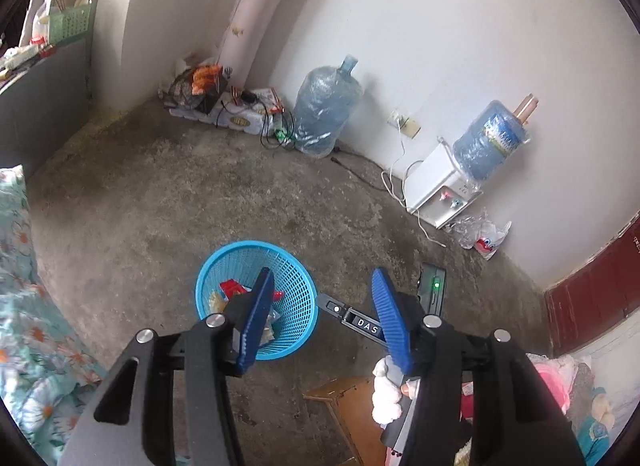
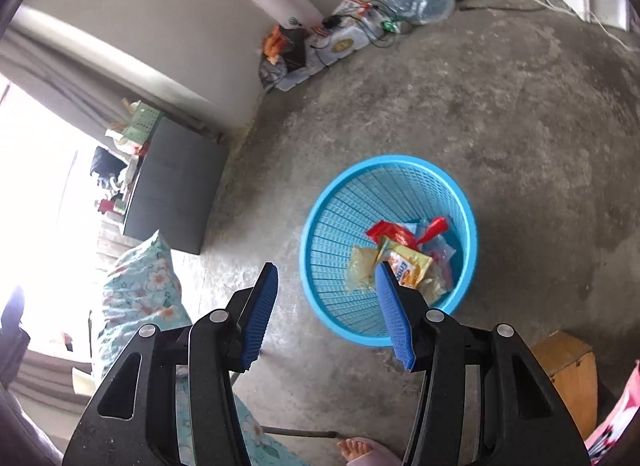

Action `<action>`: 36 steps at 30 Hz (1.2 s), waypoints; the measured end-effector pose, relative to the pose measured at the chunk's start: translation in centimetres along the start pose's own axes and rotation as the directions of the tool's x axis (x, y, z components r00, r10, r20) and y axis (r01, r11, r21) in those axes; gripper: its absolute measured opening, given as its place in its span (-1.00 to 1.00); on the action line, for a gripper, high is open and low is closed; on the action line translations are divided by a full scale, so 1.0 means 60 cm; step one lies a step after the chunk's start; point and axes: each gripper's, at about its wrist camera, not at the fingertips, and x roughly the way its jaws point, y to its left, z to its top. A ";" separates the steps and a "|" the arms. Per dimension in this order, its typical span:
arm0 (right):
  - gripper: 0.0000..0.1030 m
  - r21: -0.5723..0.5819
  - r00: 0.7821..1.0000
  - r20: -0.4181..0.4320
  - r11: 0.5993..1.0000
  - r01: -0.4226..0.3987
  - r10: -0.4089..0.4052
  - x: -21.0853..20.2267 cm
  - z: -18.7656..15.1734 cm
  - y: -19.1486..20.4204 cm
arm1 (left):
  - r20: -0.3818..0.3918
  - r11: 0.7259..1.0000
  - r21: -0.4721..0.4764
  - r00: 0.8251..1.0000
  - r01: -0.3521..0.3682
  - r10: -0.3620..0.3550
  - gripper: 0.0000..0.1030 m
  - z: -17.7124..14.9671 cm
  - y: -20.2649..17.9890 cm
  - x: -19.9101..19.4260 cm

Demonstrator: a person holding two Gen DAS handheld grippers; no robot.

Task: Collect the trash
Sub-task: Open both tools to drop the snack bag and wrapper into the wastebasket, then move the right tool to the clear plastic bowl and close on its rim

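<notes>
Left gripper (image 1: 322,286) spread wide, holding nothing; right gripper (image 2: 326,280) likewise. Blue basket (image 2: 320,201) on concrete floor (image 2: 500,105), wrappers (image 2: 400,254) inside.

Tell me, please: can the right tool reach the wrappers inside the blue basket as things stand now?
Probably yes. The right tool is open and empty, beside and above the blue basket. The basket's top is uncovered and the wrappers lie exposed at the bottom, so only its wall stands between them.
</notes>
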 end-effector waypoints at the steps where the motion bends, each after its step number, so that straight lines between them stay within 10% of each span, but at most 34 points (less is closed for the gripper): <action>1: 0.02 -0.044 1.000 0.007 0.999 -0.017 0.017 -0.013 -0.004 0.026 | 0.039 1.000 0.008 0.999 -0.002 0.002 0.06 -0.005 0.006 -0.043; 8: 0.23 -0.369 0.989 0.001 0.919 -0.140 0.151 -0.110 -0.067 0.234 | 0.258 0.988 0.012 0.955 -0.155 0.147 0.38 -0.094 0.060 -0.351; 16: 0.26 -0.532 0.937 -0.208 0.771 -0.350 0.282 -0.159 -0.175 0.414 | 0.391 0.910 -0.187 0.821 -0.371 0.415 0.48 -0.292 0.148 -0.612; 24: 0.26 -0.533 0.856 -0.454 0.695 -0.483 0.247 -0.121 -0.308 0.541 | 0.419 0.839 -0.419 0.746 -0.348 0.518 0.48 -0.487 0.214 -0.714; 30: 0.26 -0.619 0.848 -0.518 0.635 -0.462 0.112 -0.094 -0.409 0.622 | 0.430 0.801 -0.487 0.703 -0.348 0.566 0.48 -0.563 0.227 -0.747; 36: 0.11 -0.512 0.761 -0.641 0.683 -0.521 0.100 -0.072 -0.473 0.660 | 0.415 0.786 -0.475 0.687 -0.396 0.597 0.48 -0.611 0.227 -0.753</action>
